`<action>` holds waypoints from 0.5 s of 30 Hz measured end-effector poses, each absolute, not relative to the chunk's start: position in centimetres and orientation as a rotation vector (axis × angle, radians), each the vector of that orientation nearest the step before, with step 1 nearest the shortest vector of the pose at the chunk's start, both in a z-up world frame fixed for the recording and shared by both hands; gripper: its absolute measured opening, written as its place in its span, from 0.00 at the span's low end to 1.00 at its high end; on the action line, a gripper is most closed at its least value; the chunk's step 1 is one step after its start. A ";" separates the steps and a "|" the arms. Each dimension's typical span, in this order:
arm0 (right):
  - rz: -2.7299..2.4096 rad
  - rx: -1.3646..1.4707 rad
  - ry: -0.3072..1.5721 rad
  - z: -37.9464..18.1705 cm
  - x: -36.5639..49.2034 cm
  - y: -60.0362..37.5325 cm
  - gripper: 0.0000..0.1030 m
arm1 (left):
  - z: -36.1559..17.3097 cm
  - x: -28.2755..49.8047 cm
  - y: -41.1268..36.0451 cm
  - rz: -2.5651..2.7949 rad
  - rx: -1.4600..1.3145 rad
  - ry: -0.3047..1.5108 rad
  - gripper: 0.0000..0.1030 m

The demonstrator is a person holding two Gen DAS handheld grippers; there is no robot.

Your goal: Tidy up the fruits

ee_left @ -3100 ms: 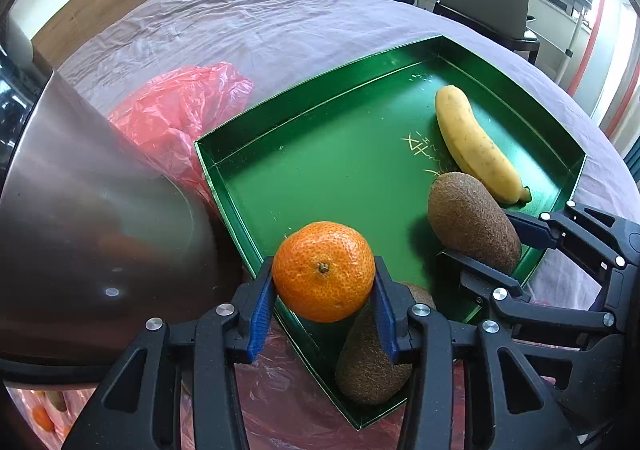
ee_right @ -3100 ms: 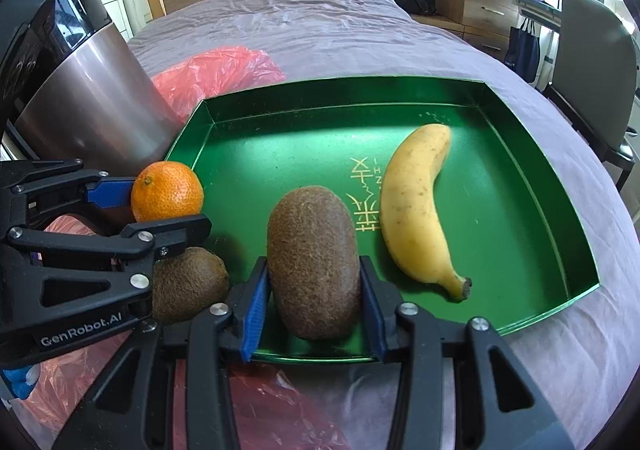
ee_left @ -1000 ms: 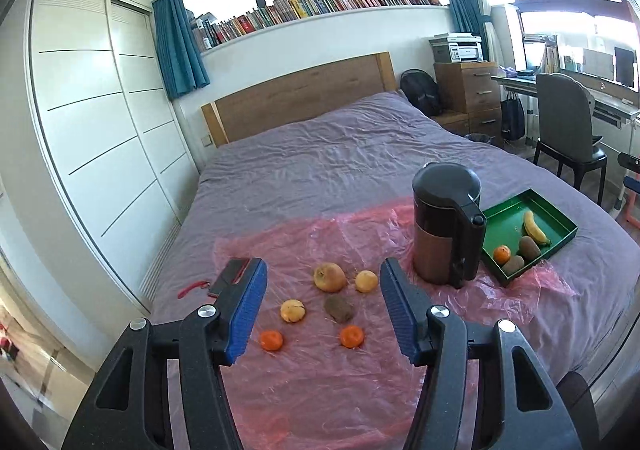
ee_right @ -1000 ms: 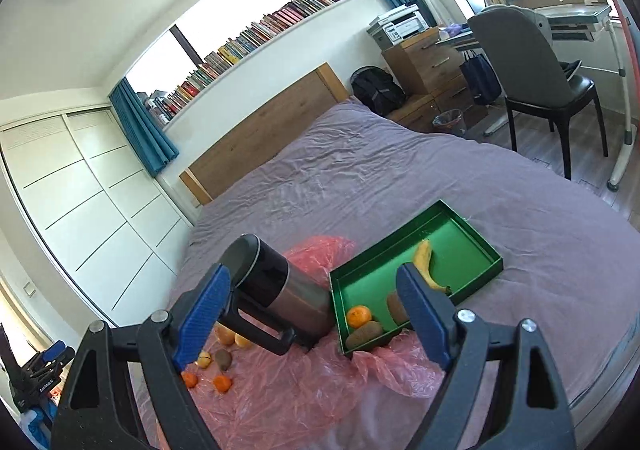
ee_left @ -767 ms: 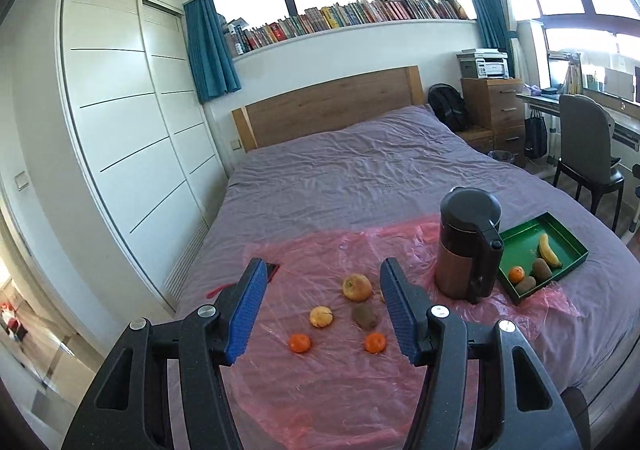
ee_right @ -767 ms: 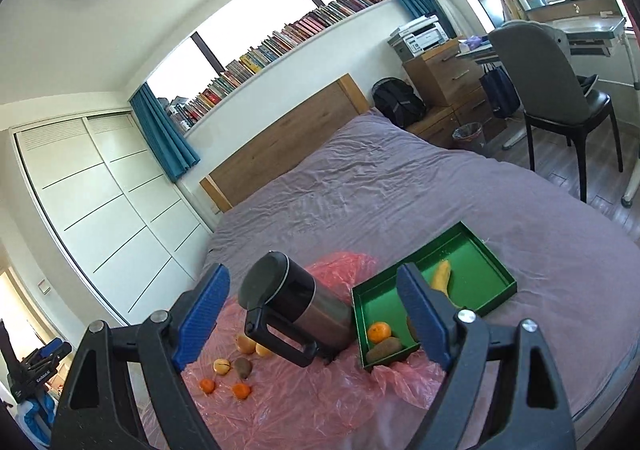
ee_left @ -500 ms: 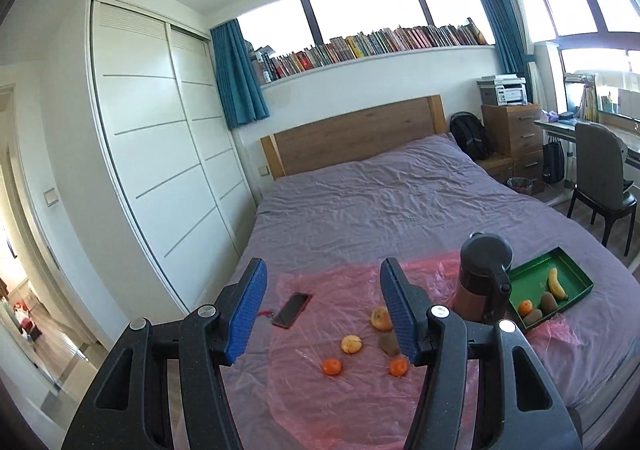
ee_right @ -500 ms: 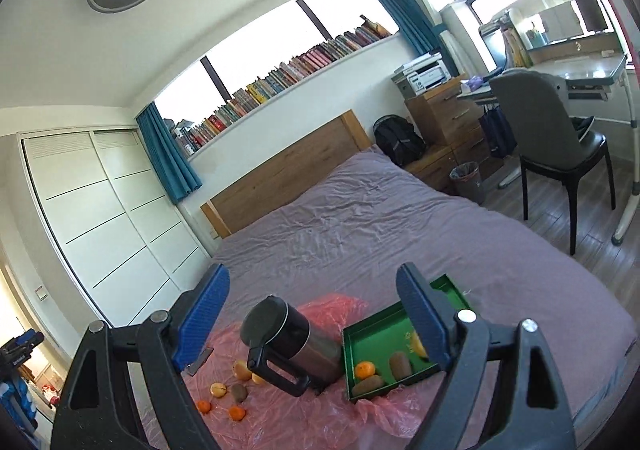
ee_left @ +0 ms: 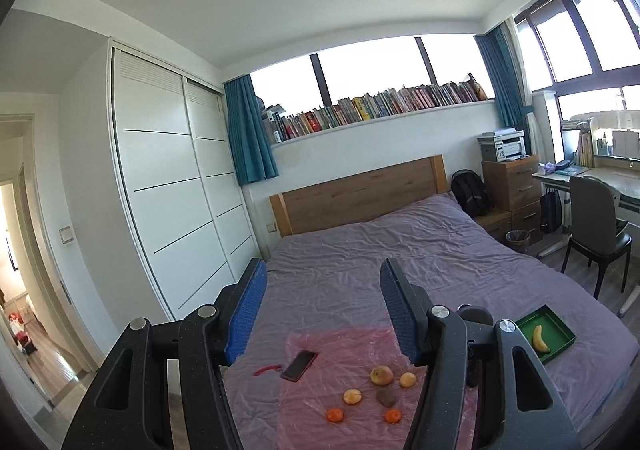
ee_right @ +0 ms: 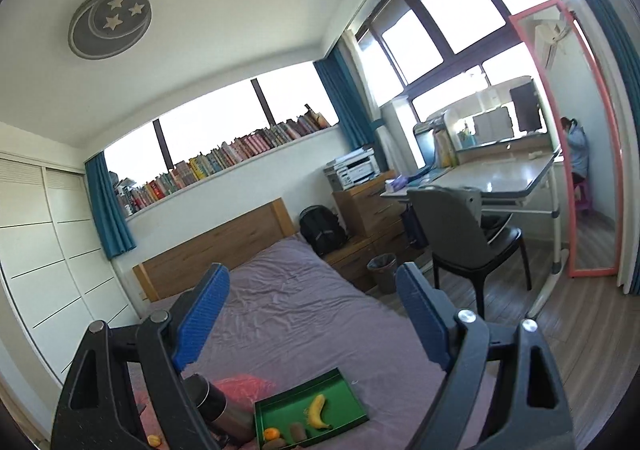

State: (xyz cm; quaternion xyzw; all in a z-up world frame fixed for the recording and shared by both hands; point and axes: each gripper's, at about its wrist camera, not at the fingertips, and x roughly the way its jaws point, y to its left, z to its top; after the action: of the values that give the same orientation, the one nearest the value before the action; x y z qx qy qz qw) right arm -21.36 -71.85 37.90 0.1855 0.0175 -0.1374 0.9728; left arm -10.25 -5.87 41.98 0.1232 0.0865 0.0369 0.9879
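Observation:
Both grippers hang high above the bed, far from the fruit. My left gripper (ee_left: pixel 322 310) is open with nothing between its blue pads. Far below it, several loose fruits lie on a pink plastic sheet (ee_left: pixel 320 346): a brownish apple (ee_left: pixel 381 375), a kiwi (ee_left: pixel 386 397) and two small oranges (ee_left: pixel 335 415). My right gripper (ee_right: pixel 312 314) is also open and holds nothing. Under it the green tray (ee_right: pixel 344 406) holds a banana (ee_right: pixel 317 412), an orange (ee_right: pixel 271 434) and two kiwis (ee_right: pixel 297 430). The left wrist view shows the same tray (ee_left: pixel 560 330) at the right.
A steel kettle with a black lid (ee_right: pixel 216 406) stands beside the tray's left side. A phone (ee_left: pixel 299 365) lies on the sheet's left part. The purple bed (ee_left: pixel 380 250) stretches to a wooden headboard. A chair (ee_right: pixel 472 234) and desk stand to the right.
Both grippers have risen and drawn back from the bed, tilting up toward level. The orange and the kiwi that they held three seconds ago lie in the tray.

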 end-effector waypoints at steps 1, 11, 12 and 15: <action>-0.298 0.372 0.009 39.3 -22.3 -72.5 1.00 | 42.3 -10.4 -6.0 0.074 0.249 0.167 0.52; -0.443 0.241 -0.126 49.6 -28.2 -73.6 1.00 | 44.4 -12.6 -2.7 0.124 0.198 0.152 0.53; -0.450 0.231 -0.126 49.7 -28.3 -73.4 1.00 | 44.2 -12.5 -2.6 0.127 0.196 0.157 0.53; -0.449 0.189 -0.100 48.6 -27.4 -71.9 1.00 | 42.8 -12.2 -1.1 0.136 0.186 0.182 0.54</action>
State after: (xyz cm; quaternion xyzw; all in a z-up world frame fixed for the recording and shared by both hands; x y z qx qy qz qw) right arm -27.43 -71.89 48.61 0.0936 -0.0496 -0.2223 0.9692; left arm -12.23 -1.08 42.76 0.0924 0.0909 0.0677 0.9892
